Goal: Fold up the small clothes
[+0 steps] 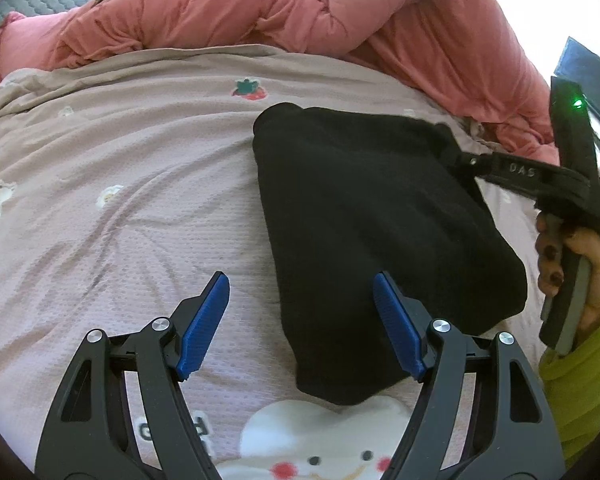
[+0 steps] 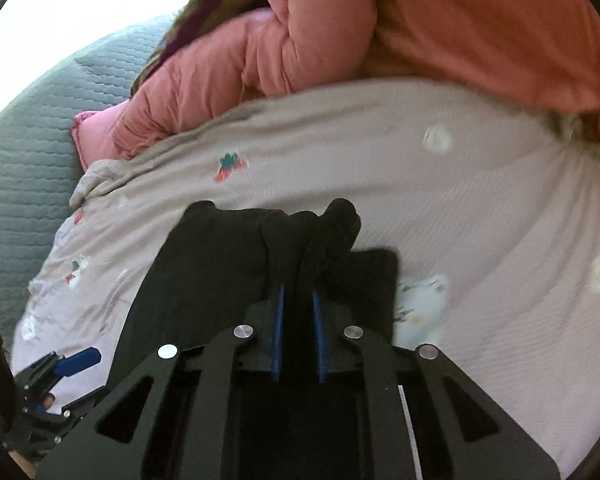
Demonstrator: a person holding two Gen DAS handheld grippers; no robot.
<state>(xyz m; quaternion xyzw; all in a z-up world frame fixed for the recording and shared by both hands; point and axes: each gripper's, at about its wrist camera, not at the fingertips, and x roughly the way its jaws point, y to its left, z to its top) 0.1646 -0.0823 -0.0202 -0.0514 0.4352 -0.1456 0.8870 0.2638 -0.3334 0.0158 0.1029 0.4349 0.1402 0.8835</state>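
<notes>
A small black garment (image 1: 372, 208) lies on the pinkish printed blanket (image 1: 120, 168). My left gripper (image 1: 300, 316) hovers open over its near left edge; the right blue pad (image 1: 396, 320) is above the cloth, the left pad (image 1: 204, 320) above bare blanket, and nothing is pinched. My right gripper (image 2: 298, 292) is shut on a bunched fold of the black garment (image 2: 204, 264), which sticks up beyond its pads. In the left wrist view the right gripper (image 1: 456, 156) grips the garment's far right corner. The left gripper (image 2: 76, 360) shows at the bottom left of the right wrist view.
A rumpled pink quilt (image 1: 300, 12) is heaped along the blanket's far side. A grey quilted mattress (image 2: 24, 160) lies to the left. A hand (image 1: 580, 264) in a yellow-green sleeve holds the right gripper's handle. A dark flat box (image 1: 588, 80) stands at the far right.
</notes>
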